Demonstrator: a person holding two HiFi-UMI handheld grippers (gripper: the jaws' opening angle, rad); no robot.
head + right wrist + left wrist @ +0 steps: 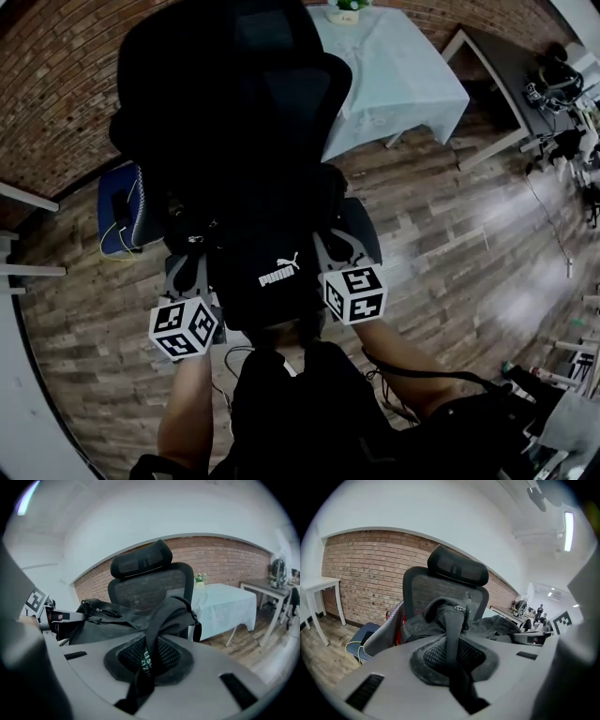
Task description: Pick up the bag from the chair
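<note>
**A:** How far along is the pickup?

**B:** The grasp is made. The left claw (457, 667) is clamped on the left strap (452, 630) of the black bag (272, 258). The right claw (145, 667) is pinched on the right strap (159, 616). In each gripper view the webbing runs straight through closed jaws.

**A:** And where is the bag against the chair (234, 94)?

**B:** It hangs between the two claws, just in front of the backrest. In the head view it covers the seat completely, so I cannot tell whether its bottom touches the cushion. In the gripper views both straps look taut and the bag's body sits level with the mesh back. I judge the weight is on the straps rather than the seat.

**A:** So what remains?

**B:** Not much, I think. The bag needs to come clear of the seat and armrests and away from the chair, with both grips kept closed.
</note>
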